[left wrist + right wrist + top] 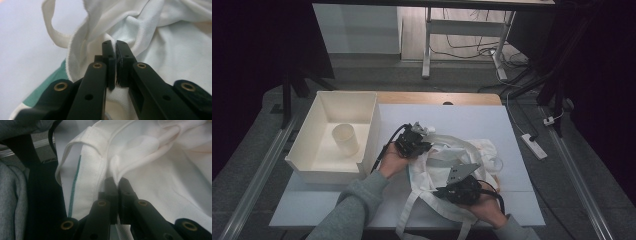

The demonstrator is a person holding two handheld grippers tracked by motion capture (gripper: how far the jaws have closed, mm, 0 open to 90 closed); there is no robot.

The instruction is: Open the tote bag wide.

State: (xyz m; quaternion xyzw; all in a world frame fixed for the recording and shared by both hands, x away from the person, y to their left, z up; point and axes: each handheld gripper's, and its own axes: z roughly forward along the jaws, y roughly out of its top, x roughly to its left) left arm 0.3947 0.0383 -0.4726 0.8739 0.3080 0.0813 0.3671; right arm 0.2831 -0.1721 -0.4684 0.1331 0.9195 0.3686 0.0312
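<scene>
A white cloth tote bag (462, 160) with long straps is seen lying crumpled on the white counter (462, 120), to the right of an open white bin (369, 125) that holds a pale cup (345, 138). The bag lies between the two tools. Its upper left edge is pinched by the left hand-held gripper (422, 137), whose jaws are closed on a fold of the fabric (117, 32) in the left gripper view. The near edge is held by the right hand-held gripper (447, 190), whose jaws are likewise closed on a hemmed fold (113, 170) beside a thin green line (75, 182).

The two grip points are set diagonally across the bag, the left one farther from the person and nearer the bin, the right one closer to the counter's front edge. The cloth between them is slack and bunched. Any coming move is judged to turn on this diagonal: if the two were drawn apart along it, the fabric would likely be tensioned and the bag opened or flattened. One strap (412, 210) hangs over the counter's front edge.
</scene>
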